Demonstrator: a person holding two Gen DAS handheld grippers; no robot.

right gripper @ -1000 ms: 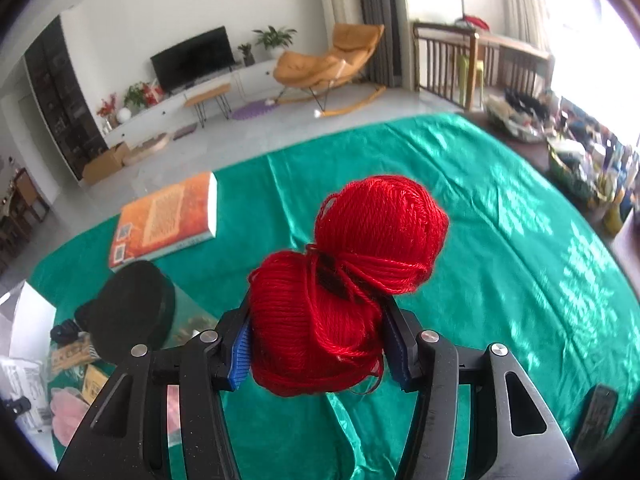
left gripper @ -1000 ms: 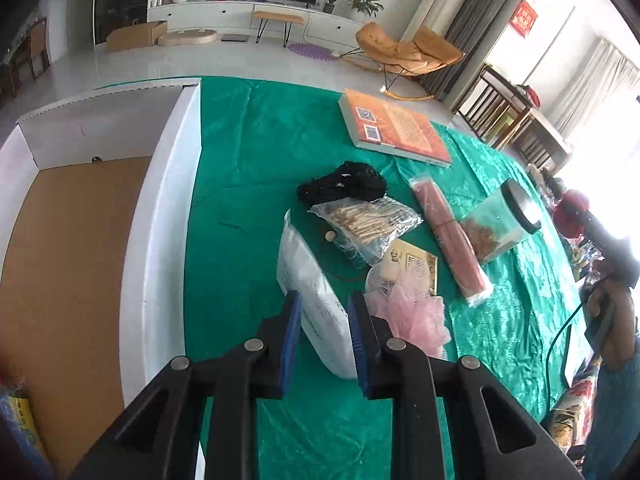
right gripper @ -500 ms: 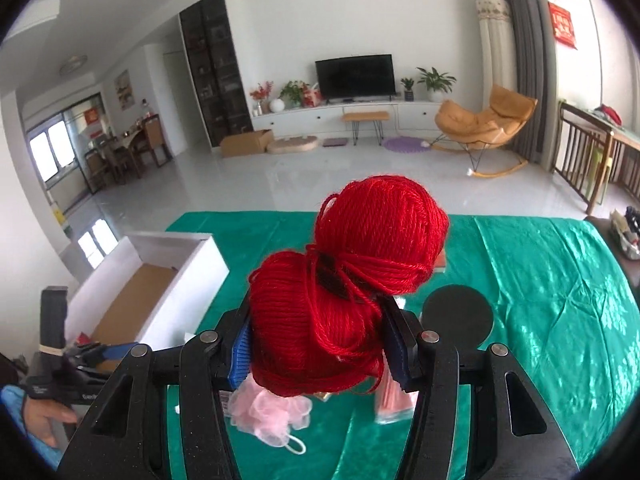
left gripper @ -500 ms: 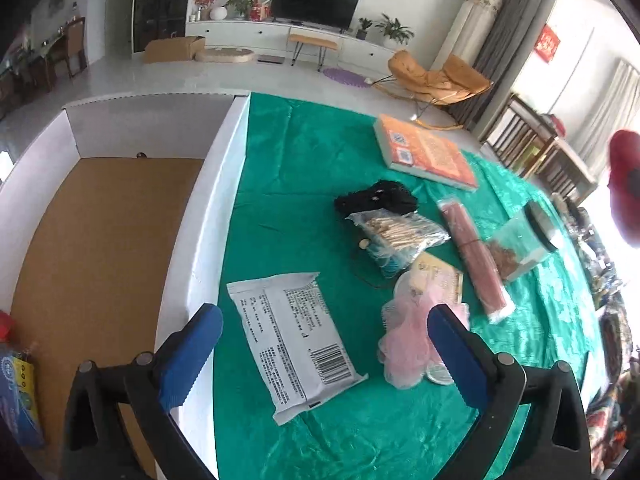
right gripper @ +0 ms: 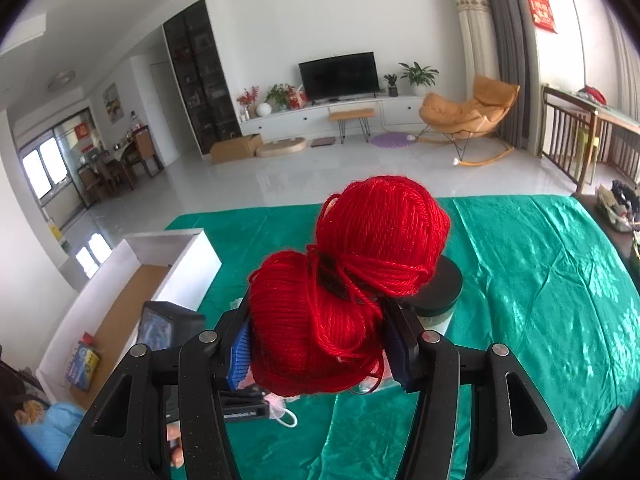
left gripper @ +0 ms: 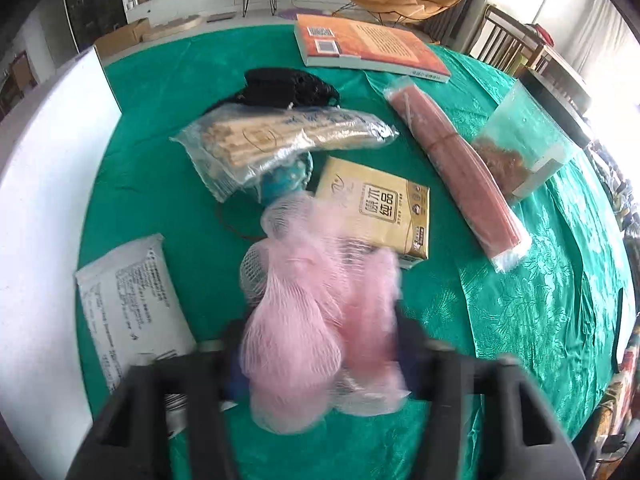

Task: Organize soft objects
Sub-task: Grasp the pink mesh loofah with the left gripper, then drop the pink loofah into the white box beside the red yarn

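Closing around the pink mesh pouf [left gripper: 316, 316] on the green tablecloth [left gripper: 520, 320], the left gripper [left gripper: 320, 364] lags the right gripper [right gripper: 320, 354], clamped on red yarn [right gripper: 348, 280] (white box [right gripper: 120, 280] nearly bare, sorting judged early).

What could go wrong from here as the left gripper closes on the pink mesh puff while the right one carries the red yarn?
1. The left gripper jaws are closing around the pink mesh puff; its loose netting lies over the gold tissue pack and might drag it along.
2. The red yarn in the right gripper sticks out well past the pads; loose strands could snag or the skein could slip before reaching the white box.
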